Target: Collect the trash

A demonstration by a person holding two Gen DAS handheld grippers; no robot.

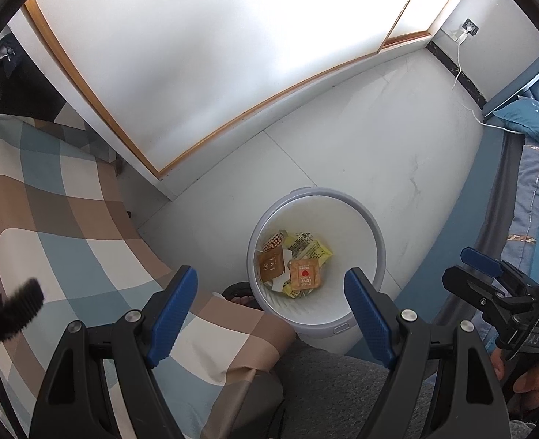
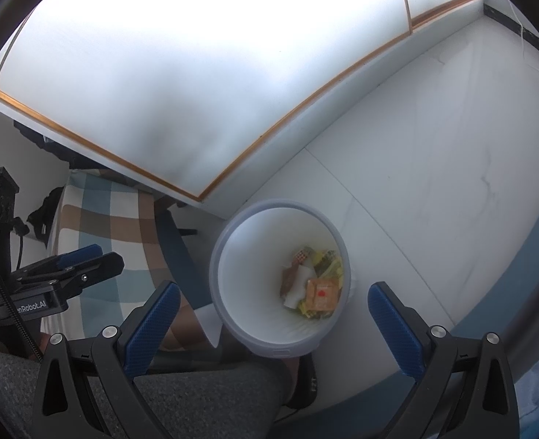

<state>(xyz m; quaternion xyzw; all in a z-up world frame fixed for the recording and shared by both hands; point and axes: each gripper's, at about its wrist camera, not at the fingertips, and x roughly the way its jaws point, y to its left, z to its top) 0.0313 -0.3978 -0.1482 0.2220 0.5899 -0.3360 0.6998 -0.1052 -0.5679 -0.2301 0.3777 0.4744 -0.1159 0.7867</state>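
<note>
A round white trash bin (image 1: 346, 216) (image 2: 255, 333) stands on the pale floor between two beds. At its bottom lie several snack wrappers (image 1: 295, 263) (image 2: 317, 285), orange, brown and yellow. My left gripper (image 1: 271, 294) hangs above the bin's near rim, open, with nothing between its blue pads. My right gripper (image 2: 273, 311) is also over the bin, open and empty. Each gripper shows at the edge of the other's view: the right gripper (image 1: 489, 267) and the left gripper (image 2: 86, 256).
A checked bed cover (image 1: 50, 205) (image 2: 116, 219) lies left of the bin. A blue bed with a pillow (image 1: 529, 120) is on the right. A white wardrobe (image 1: 196, 55) stands behind. A person's grey-trousered leg (image 1: 342, 384) (image 2: 196, 398) and a dark slipper (image 1: 238, 292) are near the bin.
</note>
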